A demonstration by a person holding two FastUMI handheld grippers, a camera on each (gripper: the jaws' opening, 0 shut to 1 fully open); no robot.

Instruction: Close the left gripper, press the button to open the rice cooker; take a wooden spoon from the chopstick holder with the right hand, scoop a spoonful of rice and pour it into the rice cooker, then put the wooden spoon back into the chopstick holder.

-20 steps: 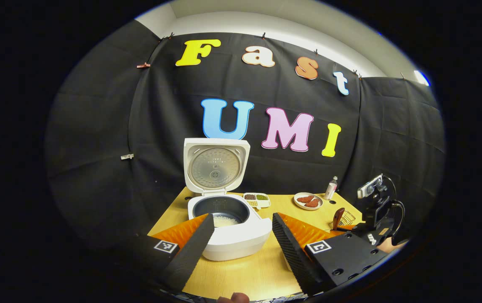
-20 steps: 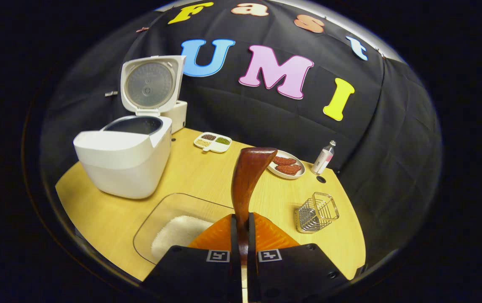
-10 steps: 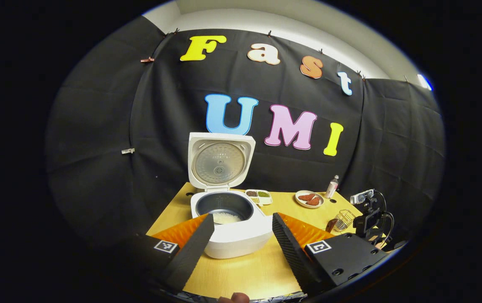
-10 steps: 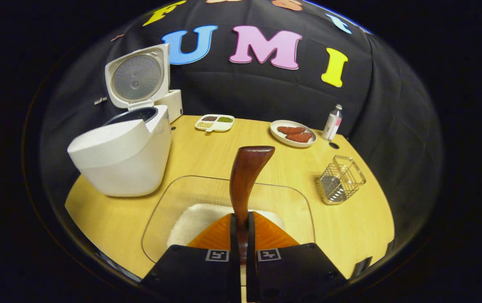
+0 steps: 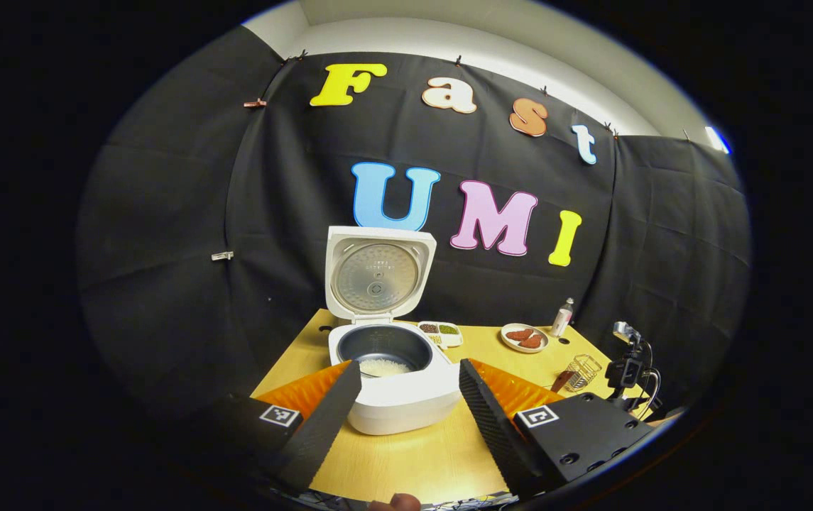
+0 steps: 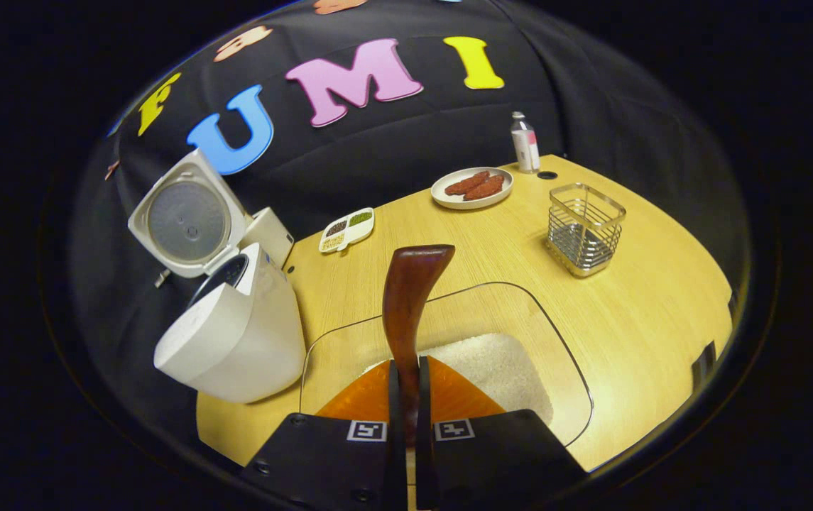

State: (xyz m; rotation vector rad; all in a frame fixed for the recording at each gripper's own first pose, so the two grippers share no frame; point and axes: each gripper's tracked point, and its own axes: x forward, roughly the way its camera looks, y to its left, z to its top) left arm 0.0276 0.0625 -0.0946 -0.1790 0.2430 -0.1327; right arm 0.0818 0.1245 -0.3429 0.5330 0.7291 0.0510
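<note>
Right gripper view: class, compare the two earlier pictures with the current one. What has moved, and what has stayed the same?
The right gripper has swung over the glass tray of rice and rolled, so the table now looks tilted and the wire chopstick holder sits higher up. Its jaws stay shut on the wooden spoon. The rice cooker stays open with rice inside; the left gripper stays open.

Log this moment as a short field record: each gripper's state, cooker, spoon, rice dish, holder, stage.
left gripper: open, holding nothing, facing the cooker
right gripper: shut on the wooden spoon
rice cooker: lid up, white rice in the pot
glass dish: holds white rice, below the spoon
chopstick holder: wire basket, empty, upright on the table
stage: rice already in the cooker, spoon not yet back in the holder
</note>
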